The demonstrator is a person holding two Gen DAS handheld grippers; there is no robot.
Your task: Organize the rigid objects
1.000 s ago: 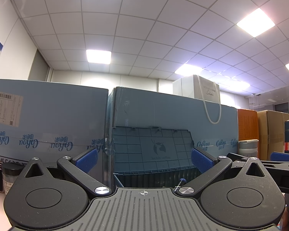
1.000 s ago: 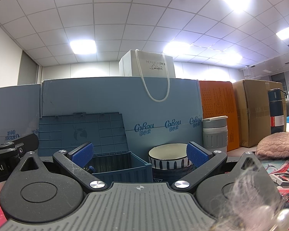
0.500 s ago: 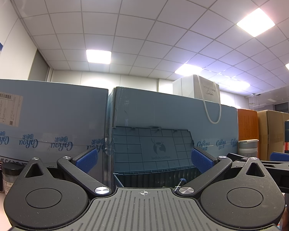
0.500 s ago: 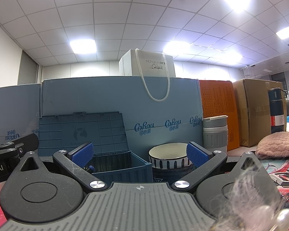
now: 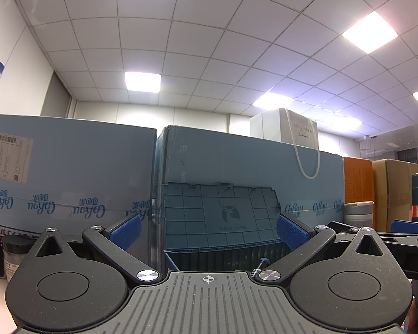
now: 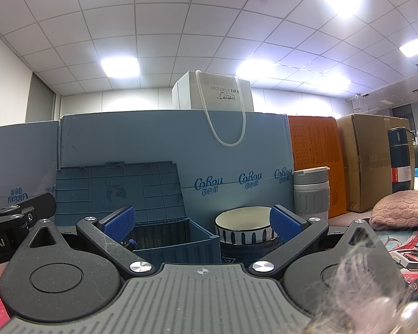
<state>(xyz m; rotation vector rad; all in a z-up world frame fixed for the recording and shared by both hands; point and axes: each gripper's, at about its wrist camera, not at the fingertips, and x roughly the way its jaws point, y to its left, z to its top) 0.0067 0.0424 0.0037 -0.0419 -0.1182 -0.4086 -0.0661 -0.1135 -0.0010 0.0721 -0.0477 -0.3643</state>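
Left gripper (image 5: pixel 207 229): jaws wide apart, holding nothing, facing the crate.
Crate (image 6: pixel 178 246): blue, lid (image 5: pixel 220 213) raised; a small blue-tipped item (image 5: pixel 262 263) inside, hard to make out.
Right gripper (image 6: pixel 200 222): jaws wide apart, empty.
Bowl (image 6: pixel 243 228): striped, just right of crate, base hidden.
Cup (image 6: pixel 310 192): grey, behind bowl.

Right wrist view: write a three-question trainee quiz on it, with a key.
1. True or false: the right gripper holds the bowl.
2. What stands directly right of the bowl? A) grey cup B) white bag C) blue crate
3. Fill in: the crate's lid is ____.

Key:
1. False; the jaws are open with nothing between them.
2. A, the grey cup.
3. Open, leaning back against the blue box.
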